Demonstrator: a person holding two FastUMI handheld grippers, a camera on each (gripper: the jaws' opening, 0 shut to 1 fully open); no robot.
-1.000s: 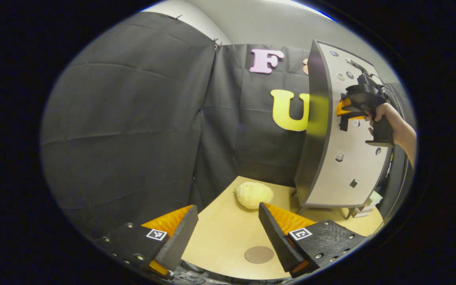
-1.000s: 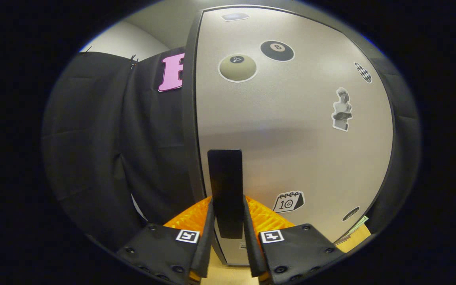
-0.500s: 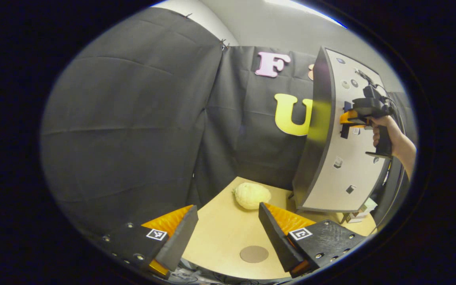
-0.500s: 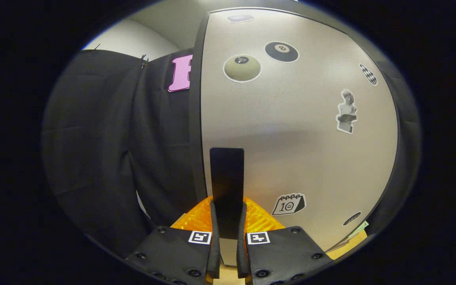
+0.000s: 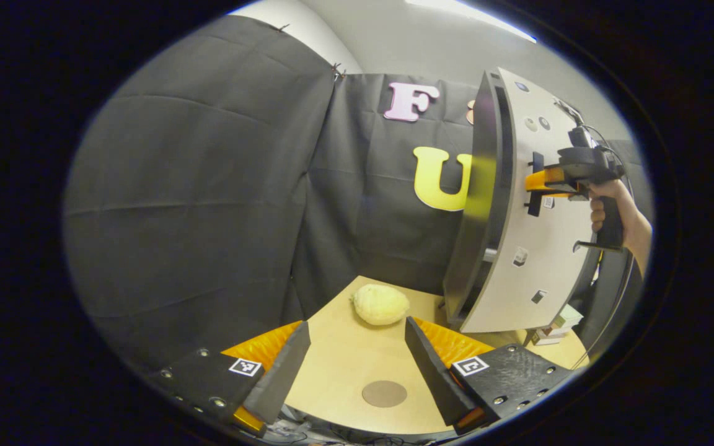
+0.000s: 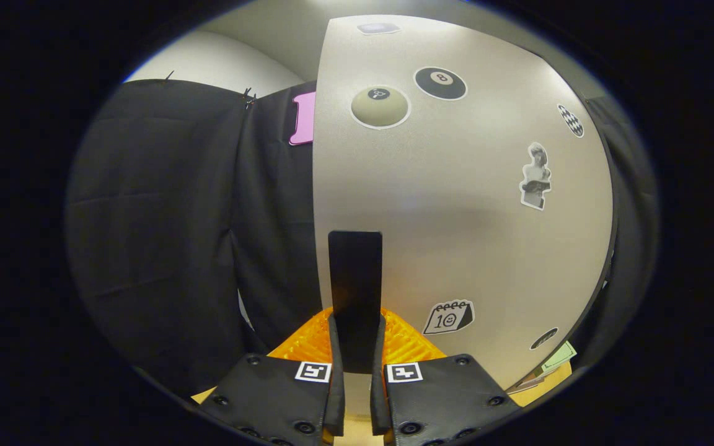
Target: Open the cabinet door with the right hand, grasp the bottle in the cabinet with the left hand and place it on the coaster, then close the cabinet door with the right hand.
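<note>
The cabinet [image 5: 478, 204] stands at the right of the table, and its pale sticker-covered door [image 5: 533, 260] is ajar, a dark gap showing along its left edge. My right gripper [image 6: 356, 347] is shut on the door's black upright handle [image 6: 355, 285]; in the left gripper view it [image 5: 540, 183] appears far off, held by a hand [image 5: 611, 204]. My left gripper [image 5: 357, 365] is open above the table's near edge with nothing between its fingers. A round brown coaster [image 5: 384, 393] lies on the table between them. The cabinet's inside is hidden.
A pale yellow lumpy object [image 5: 380, 304] lies on the wooden table [image 5: 338, 353] left of the cabinet's foot. Small boxes and papers [image 5: 555, 325] sit under the door's right end. Black cloth walls close the left and back.
My right gripper closed on the handle and has pulled the door outward, opening a gap at its left edge. My left gripper stays open, its view shifted slightly.
</note>
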